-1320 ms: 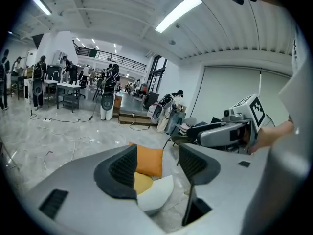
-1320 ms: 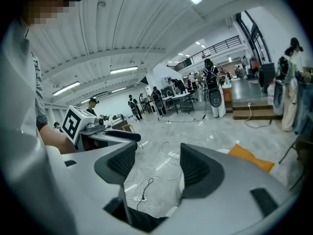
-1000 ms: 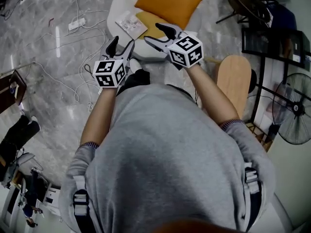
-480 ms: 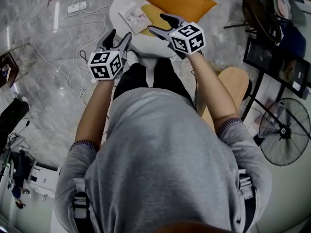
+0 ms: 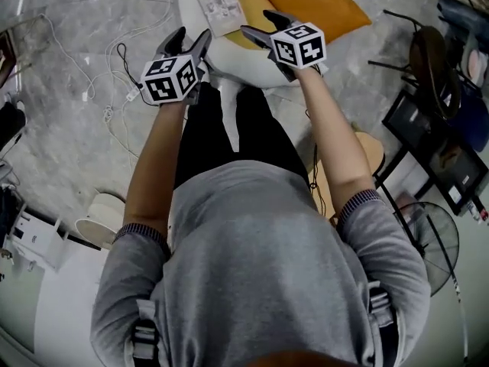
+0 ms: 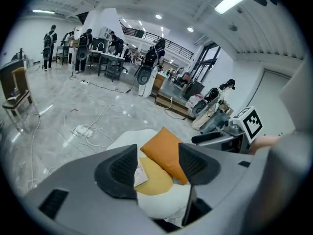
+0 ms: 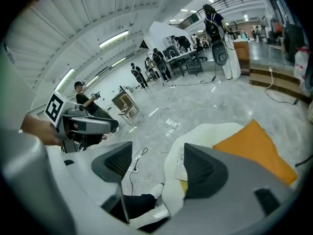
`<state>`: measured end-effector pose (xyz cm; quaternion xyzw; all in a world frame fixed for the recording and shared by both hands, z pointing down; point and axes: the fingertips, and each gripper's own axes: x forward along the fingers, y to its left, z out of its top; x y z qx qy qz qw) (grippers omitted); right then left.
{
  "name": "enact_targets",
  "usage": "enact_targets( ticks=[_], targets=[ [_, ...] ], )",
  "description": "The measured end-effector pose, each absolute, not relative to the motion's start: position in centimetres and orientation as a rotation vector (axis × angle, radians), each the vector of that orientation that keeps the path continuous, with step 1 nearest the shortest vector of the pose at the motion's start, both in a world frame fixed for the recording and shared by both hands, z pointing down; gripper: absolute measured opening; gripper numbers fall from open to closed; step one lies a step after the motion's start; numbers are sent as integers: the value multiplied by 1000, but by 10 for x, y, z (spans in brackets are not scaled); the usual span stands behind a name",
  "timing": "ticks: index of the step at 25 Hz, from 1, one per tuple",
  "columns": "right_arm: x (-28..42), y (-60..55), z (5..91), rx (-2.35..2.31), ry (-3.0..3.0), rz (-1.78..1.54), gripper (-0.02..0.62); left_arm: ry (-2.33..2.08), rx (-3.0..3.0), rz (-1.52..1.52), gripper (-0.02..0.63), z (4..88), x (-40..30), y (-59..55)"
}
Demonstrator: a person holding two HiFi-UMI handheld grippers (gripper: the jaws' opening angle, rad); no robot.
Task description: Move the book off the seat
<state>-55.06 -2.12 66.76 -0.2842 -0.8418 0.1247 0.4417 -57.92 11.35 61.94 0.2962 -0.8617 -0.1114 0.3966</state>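
Observation:
The book is thin and pale and lies flat on the left part of a round white seat, beside a yellow cushion and an orange pillow. My left gripper hovers open at the seat's near left edge, short of the book, with nothing between its fingers. My right gripper is over the seat just right of the book; its jaws are opening and empty. The left gripper view shows the book past the left gripper. The book also appears beyond the right gripper.
Cables and a power strip lie on the marble floor left of the seat. A wooden stool, a black rack and a fan stand to the right. My legs reach the seat's near edge. People work at tables far off.
The person has stepped toward the seat, and both grippers have closed in on it. The right jaws stand a little wider. The book has not moved.

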Motion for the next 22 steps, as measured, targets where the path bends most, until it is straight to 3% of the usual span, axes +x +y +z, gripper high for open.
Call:
enact_targets(
  ticks=[11,22],
  targets=[
    [-599,-27,819,-664,-2037,403,373,-2087,604,-332,291,800,-595,115],
    [-598,-3,964,-633,-1940,364,383,-1972,552,-361,296,952,-601,115]
  ],
)
